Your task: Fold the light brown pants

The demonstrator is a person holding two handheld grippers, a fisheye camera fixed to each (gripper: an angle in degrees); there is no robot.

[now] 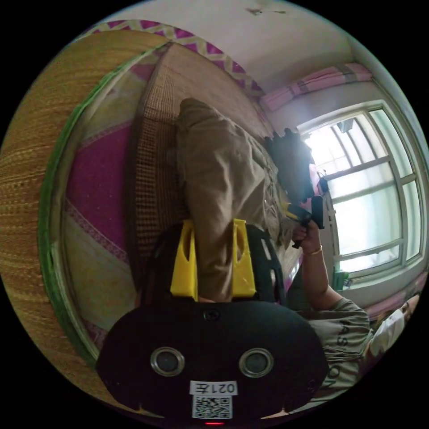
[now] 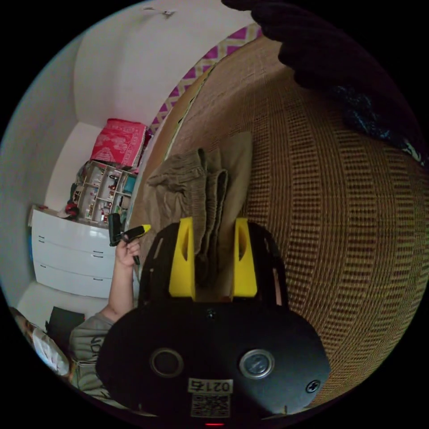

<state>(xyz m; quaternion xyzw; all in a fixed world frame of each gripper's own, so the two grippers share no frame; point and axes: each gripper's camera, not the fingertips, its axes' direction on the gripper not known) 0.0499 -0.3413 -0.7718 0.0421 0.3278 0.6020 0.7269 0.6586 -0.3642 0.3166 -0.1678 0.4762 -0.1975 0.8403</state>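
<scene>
- Our left hand-held gripper [image 1: 214,263] has both yellow jaws clamped on a fold of the light brown pants [image 1: 219,178], fabric bunched between them.
- Our right hand-held gripper [image 2: 213,259] is pinched on the gathered waistband end of the pants [image 2: 201,187] the same way.
- The pants are stretched over the woven mat [image 2: 335,187] on the bed, near its edge.
- In the left gripper view, the other hand-held gripper shows beside the window [image 1: 375,187].
- A white dresser [image 2: 71,259] stands off past the bed.
</scene>
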